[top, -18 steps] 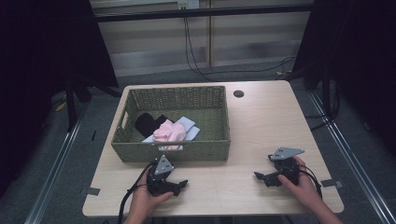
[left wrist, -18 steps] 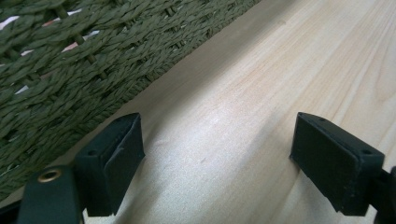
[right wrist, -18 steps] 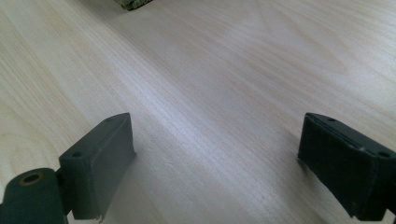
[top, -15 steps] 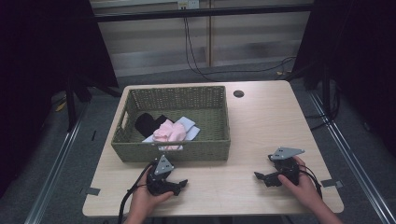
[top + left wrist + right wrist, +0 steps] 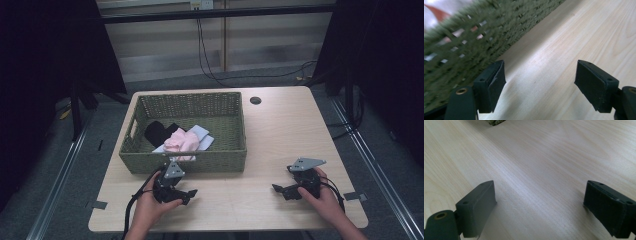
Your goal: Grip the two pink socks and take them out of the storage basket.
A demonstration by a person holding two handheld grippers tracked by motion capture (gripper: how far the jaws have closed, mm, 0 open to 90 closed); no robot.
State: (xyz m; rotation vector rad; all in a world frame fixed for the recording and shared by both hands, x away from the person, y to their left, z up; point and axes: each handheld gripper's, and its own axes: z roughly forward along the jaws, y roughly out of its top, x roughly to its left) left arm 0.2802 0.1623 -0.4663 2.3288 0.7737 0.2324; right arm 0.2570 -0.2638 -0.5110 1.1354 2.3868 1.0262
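A green woven basket [image 5: 227,161] stands on the left half of the wooden table [image 5: 280,130]. Inside it lie a pink cloth [image 5: 181,140], a black cloth [image 5: 158,131] and a white cloth [image 5: 202,134]. My left gripper [image 5: 191,192] rests on the table just in front of the basket, held by a hand, jaws open and empty. In the left gripper view [image 5: 540,87] the basket wall [image 5: 474,37] runs close along the left. My right gripper [image 5: 278,190] rests near the front right of the table, open, with bare wood between its jaws [image 5: 540,207].
A small dark round grommet [image 5: 255,100] sits in the tabletop near the far edge. Black cables [image 5: 215,60] hang behind the table. Pieces of grey tape [image 5: 100,204] mark the table's front corners. A corner of the basket [image 5: 495,122] shows at the top of the right gripper view.
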